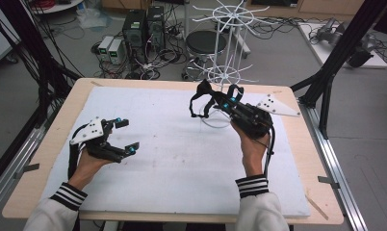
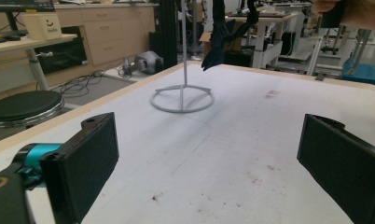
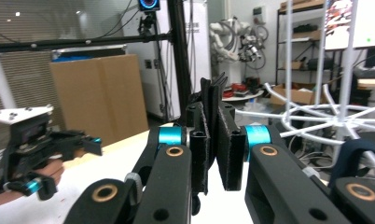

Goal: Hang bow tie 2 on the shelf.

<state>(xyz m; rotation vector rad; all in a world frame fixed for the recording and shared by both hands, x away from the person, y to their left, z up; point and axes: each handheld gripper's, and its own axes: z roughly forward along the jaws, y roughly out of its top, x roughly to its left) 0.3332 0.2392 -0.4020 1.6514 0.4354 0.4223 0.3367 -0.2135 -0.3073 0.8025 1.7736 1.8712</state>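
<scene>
Black strap-like item point(image 1: 204, 100), something dark and floppy with loops, hangs from the right gripper point(image 1: 219, 103) at the far side of the surface point(image 1: 182, 159), right beside the white wire rack point(image 1: 228, 43) whose ring base point(image 2: 182, 99) stands on the white mat. From the right gripper view the two fingers point(image 3: 230, 149) are pressed together on a thin dark band of it, so the hold looks secure, though the rest of the item dangles freely and I cannot tell exactly what it is. The left gripper point(image 1: 124, 137) sits low over the near left of the mat with its fingers point(image 2: 80, 170) spread wide and nothing between them. My guess is the job is to hang the item on one of the rack's thin prongs point(image 3: 311, 109). To do that well, the right hand should lift a loop clear above a prong tip, then slide it along the wire before letting go, since a floppy loop can collapse or snag on a neighbouring spoke. The free left gripper could come across to pinch the loop open or steady the light rack, which may tip if tugged sideways
</scene>
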